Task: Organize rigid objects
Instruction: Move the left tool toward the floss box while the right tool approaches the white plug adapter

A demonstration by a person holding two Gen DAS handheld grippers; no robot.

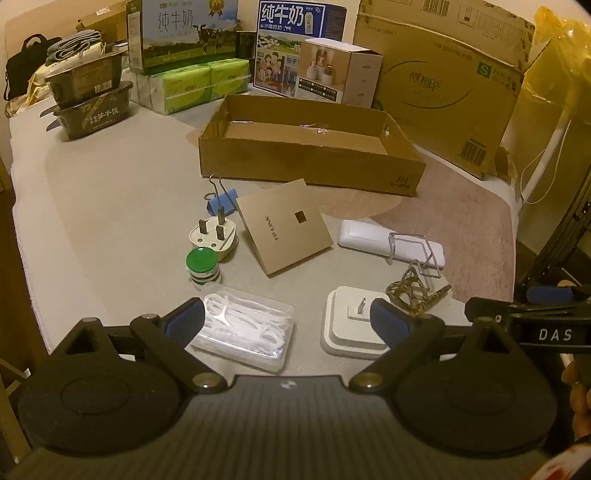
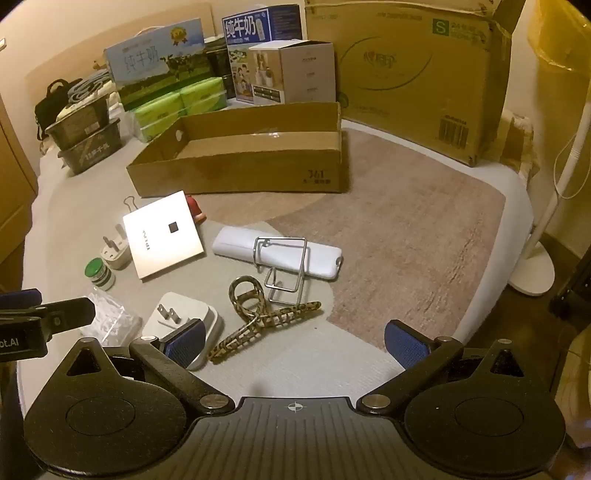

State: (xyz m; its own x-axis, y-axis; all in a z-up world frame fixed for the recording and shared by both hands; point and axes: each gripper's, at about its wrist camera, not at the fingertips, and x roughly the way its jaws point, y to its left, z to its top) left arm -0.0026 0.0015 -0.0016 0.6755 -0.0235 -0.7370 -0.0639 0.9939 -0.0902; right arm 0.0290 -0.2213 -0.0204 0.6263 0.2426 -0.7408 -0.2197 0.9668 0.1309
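An open shallow cardboard box (image 1: 295,162) (image 2: 236,173) stands at the back of the table. In front of it lie a gold TP-LINK panel (image 1: 284,229) (image 2: 162,232), a blue binder clip (image 1: 221,199), a white plug (image 1: 212,236) (image 2: 114,251), a green-capped jar (image 1: 202,264) (image 2: 98,273), a clear box of floss picks (image 1: 247,332) (image 2: 110,321), a white charger (image 1: 351,325) (image 2: 181,317), a leopard hair claw (image 1: 413,291) (image 2: 258,317), a wire stand (image 1: 417,251) (image 2: 284,262) and a white case (image 1: 369,236) (image 2: 280,254). My left gripper (image 1: 288,317) is open above the floss box and charger. My right gripper (image 2: 295,339) is open near the hair claw.
Milk cartons (image 1: 181,33), green tissue packs (image 1: 195,85), stacked black food tubs (image 1: 88,99) and a big carton (image 1: 443,81) line the back. A white lamp stand (image 2: 532,266) is at the right. A small red object (image 2: 195,210) lies behind the panel.
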